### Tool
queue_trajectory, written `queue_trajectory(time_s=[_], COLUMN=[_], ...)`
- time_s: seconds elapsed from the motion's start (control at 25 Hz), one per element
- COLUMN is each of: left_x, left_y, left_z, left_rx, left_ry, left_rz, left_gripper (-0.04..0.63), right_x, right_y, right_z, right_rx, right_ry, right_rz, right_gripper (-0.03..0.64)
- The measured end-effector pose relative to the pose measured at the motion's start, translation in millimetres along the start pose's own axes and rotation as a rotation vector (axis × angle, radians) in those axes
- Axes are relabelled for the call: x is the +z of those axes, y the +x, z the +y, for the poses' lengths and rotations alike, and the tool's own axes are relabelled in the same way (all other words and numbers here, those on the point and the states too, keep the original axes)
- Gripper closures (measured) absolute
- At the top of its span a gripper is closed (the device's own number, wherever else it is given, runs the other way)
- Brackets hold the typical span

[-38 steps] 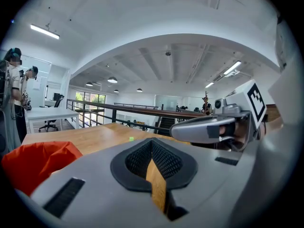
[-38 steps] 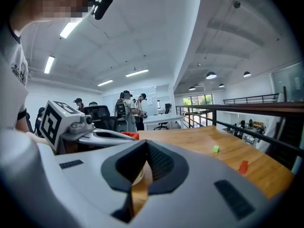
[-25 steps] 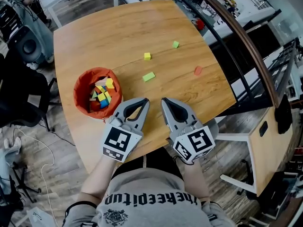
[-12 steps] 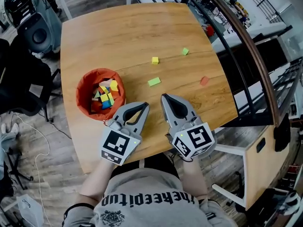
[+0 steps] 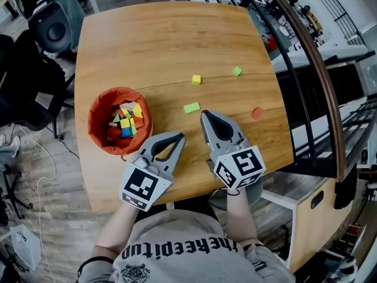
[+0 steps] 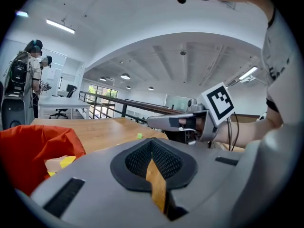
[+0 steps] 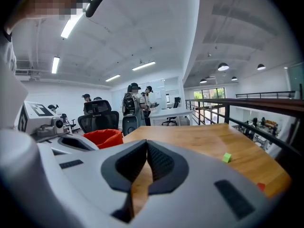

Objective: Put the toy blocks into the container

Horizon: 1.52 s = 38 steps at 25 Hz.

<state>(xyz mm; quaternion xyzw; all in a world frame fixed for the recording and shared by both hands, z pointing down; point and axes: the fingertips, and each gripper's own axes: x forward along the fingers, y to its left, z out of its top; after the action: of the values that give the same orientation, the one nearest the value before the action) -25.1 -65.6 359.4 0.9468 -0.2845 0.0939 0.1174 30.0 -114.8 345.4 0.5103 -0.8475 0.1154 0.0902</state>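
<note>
Many coloured blocks in orange container; left gripper, right gripper empty, jaws together.

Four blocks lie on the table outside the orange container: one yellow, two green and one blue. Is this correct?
Not quite: the fourth loose one is a red block, not a blue one, as the head view shows near the right edge of the table. The yellow block, the flat green block and the small green block do lie outside the orange container.

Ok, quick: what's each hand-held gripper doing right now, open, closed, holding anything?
Left hand-held gripper: closed, holding nothing.
Right hand-held gripper: closed, holding nothing.
</note>
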Motion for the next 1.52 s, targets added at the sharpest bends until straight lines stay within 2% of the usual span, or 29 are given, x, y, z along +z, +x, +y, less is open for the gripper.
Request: queue_trajectory(time_s=[0.36,0.96,1.52], left_x=[-3.3,-18.1,-31.0], left_y=[13.6,26.6,30.8], left_z=[0.8,-4.3,0.1], left_rx=[0.028,0.004,-0.002], left_ry=[-0.02,-0.048,-0.07], left_rz=[0.014,0.044,0.064], left_gripper=[0.581,0.581,0.581], right_x=[-20.3,-75.9,-116.5], right_y=[30.3,55.9,72.7], right_z=[-31.9,-57.3,-58.2], right_rx=[0.023,0.008,0.011], right_ry=[0.034,0.104,0.116], right_rz=[0.047,0.166,0.275], right_gripper=[0.604,0.597,0.503])
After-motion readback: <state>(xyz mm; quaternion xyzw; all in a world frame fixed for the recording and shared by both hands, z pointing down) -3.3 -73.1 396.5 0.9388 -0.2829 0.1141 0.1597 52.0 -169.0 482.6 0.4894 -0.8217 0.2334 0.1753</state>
